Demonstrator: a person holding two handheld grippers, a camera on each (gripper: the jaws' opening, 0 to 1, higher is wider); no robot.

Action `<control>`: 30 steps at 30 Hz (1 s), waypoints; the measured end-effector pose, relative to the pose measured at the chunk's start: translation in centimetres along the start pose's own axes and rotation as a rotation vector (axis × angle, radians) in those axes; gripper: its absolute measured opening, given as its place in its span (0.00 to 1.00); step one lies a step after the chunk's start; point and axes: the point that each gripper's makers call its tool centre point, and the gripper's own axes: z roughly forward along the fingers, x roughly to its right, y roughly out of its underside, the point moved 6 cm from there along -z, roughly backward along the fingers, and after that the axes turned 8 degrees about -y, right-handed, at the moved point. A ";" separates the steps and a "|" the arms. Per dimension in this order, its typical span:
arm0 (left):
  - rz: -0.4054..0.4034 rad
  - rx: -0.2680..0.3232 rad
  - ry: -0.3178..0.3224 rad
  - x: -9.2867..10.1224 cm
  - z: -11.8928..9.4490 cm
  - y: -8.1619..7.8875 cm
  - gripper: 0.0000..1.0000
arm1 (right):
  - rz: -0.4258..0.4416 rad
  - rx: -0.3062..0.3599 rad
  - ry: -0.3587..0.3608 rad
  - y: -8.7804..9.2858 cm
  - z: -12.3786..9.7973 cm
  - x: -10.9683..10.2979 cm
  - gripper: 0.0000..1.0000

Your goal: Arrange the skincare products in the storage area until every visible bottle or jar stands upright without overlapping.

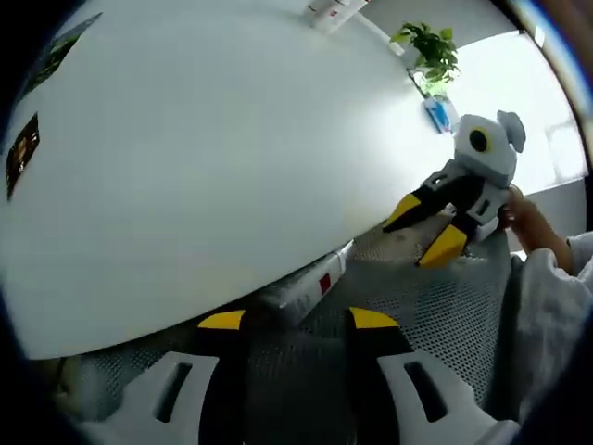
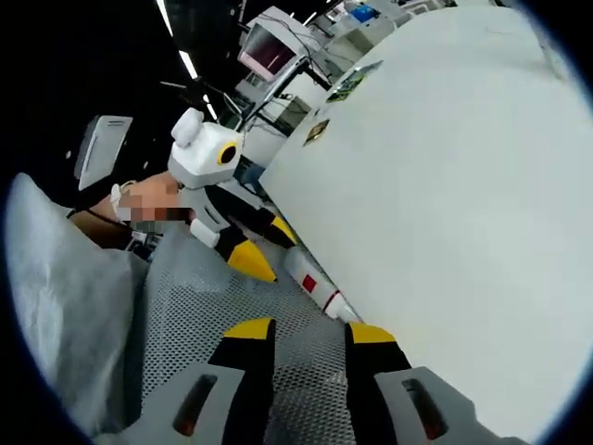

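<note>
**Left gripper view and right gripper view: a tube lying flat at a white wall**

Left gripper view shows a white tube (image 1: 304, 286) with a small red mark, lying on its side on a grey perforated mesh surface (image 1: 435, 315). It sits just past the yellow tips of the left gripper (image 1: 296, 320), right against the foot of a large white curved wall (image 1: 213, 148). The left gripper's jaws are spread apart with nothing between them; the tube lies beyond the gap, not in it.

Right gripper view shows the same tube (image 2: 318, 284) from the other end — its narrow cap end points toward the camera, and the red mark sits partway along the body. It lies along the line where the mesh (image 2: 185, 315) meets the white wall (image 2: 445, 185). The right gripper (image 2: 301, 331) hovers over the mesh with its jaws spread and empty, the tube's cap end just ahead of them.

Each view catches the other tool. In the left gripper view, the right gripper (image 1: 426, 232) comes in from the right, held by a person's hand (image 1: 530, 221) in a pale sleeve (image 1: 556, 315), its yellow tips parted over the mesh. In the right gripper view, the left gripper (image 2: 262, 248) comes in from the left, tips parted, close beside the tube's far end.

A potted plant (image 1: 428, 48) stands beyond the wall in the left gripper view. Ceiling strip lights (image 2: 190, 63) and office equipment, too blurred to name, appear in the right gripper view.
</note>
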 end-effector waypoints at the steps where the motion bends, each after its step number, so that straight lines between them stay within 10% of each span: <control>1: -0.007 -0.013 -0.006 -0.2 0.2 0.1 0.38 | 0.000 -0.001 0.000 0.0 0.0 0.0 0.26; 30: -0.022 -0.050 0.001 -0.6 2.1 0.1 0.28 | -0.011 -0.044 -0.001 0.6 0.1 0.6 0.21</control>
